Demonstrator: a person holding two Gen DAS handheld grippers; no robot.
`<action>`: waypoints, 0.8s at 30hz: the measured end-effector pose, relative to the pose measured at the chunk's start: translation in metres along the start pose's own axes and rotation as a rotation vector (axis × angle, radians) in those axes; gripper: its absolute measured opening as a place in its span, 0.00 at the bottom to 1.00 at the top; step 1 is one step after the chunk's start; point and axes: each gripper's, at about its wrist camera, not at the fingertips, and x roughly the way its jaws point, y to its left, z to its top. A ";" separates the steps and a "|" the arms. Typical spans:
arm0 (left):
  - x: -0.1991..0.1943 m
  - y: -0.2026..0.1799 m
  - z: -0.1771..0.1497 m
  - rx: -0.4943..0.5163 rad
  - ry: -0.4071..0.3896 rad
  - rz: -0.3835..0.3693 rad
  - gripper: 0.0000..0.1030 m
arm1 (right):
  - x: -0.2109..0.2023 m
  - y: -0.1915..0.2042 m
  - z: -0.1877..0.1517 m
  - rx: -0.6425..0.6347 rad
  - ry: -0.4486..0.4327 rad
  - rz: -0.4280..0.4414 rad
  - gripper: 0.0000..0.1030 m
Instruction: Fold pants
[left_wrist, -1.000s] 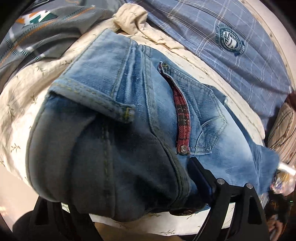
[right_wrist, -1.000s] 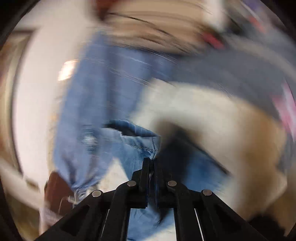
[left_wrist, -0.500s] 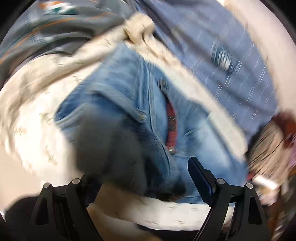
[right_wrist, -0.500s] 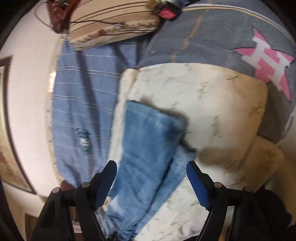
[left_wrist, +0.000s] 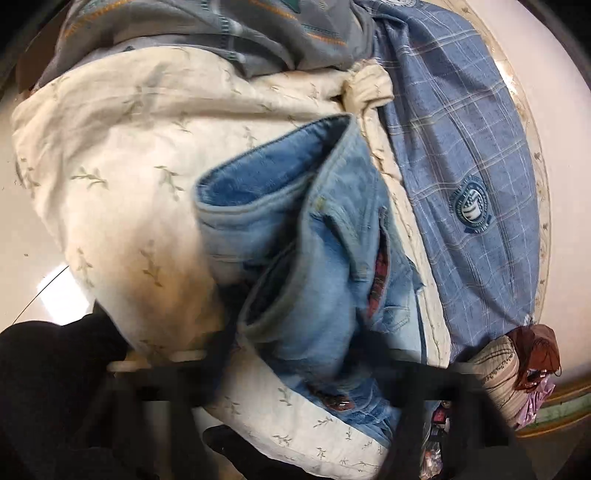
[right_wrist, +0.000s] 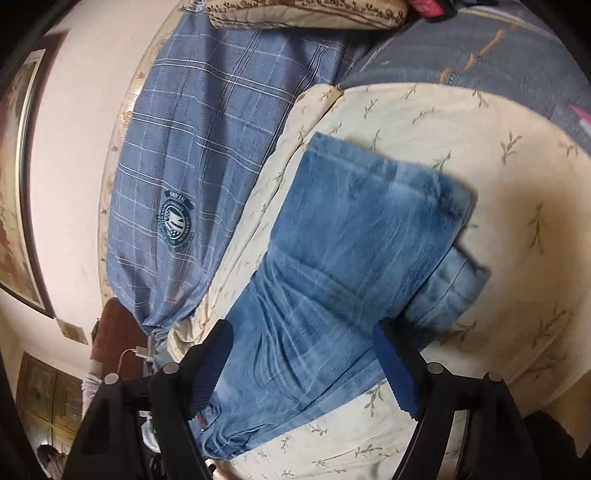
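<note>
The blue jeans (right_wrist: 354, 251) lie folded on a cream leaf-print quilt (right_wrist: 480, 147), leg hems at the far end. In the left wrist view the jeans (left_wrist: 325, 280) show their hems, a pocket with red plaid lining and a button. My right gripper (right_wrist: 303, 365) is open, hovering over the jeans and holding nothing; its blue pads (right_wrist: 395, 369) straddle the cloth. My left gripper (left_wrist: 295, 373) is a dark motion blur at the bottom of its view, over the jeans' waist end; its jaws look spread wide and nothing is between them.
A blue plaid sheet with a round crest (right_wrist: 177, 221) lies beside the quilt. A grey patterned blanket (left_wrist: 207, 33) is at the quilt's far side. A striped pillow (left_wrist: 498, 369) and small items sit at the bed's end. Pale wall and a picture frame (right_wrist: 18, 184) are nearby.
Both grippers let go of the jeans, opened and pulled back. The right gripper was shut on denim a second ago; the folded jeans now lie free on the quilt.
</note>
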 end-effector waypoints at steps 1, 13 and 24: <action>0.000 -0.004 0.002 0.017 0.002 0.014 0.23 | -0.001 0.000 0.001 -0.007 -0.006 -0.005 0.78; -0.006 -0.073 0.034 0.564 -0.140 0.264 0.18 | 0.014 -0.015 0.006 0.040 0.081 -0.077 0.78; 0.014 -0.028 0.037 0.477 -0.020 0.273 0.50 | -0.023 -0.027 0.015 0.146 0.027 -0.013 0.77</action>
